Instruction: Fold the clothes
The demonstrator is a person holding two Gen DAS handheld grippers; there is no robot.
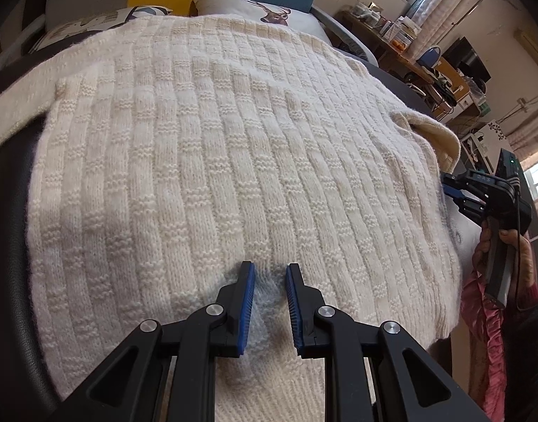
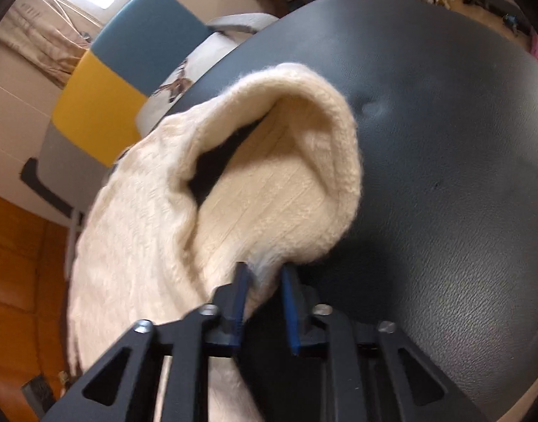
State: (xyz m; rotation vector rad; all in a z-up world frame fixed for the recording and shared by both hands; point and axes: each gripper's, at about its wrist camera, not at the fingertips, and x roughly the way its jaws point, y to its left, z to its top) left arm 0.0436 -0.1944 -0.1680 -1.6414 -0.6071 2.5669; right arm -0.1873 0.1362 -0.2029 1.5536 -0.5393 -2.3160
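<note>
A cream knitted sweater lies spread flat over a black padded surface. My left gripper sits at the sweater's near edge, its blue pads shut on a raised pinch of the knit. In the left wrist view my right gripper is at the sweater's right edge, held by a hand. The right wrist view shows that gripper shut on a ribbed edge of the sweater, which curls up in a loop above the black surface. The picture there is blurred.
A deer-print pillow lies beyond the sweater, against blue, yellow and grey panels. A cluttered wooden shelf runs along the right. Pink fabric hangs by the hand. An orange floor shows at lower left.
</note>
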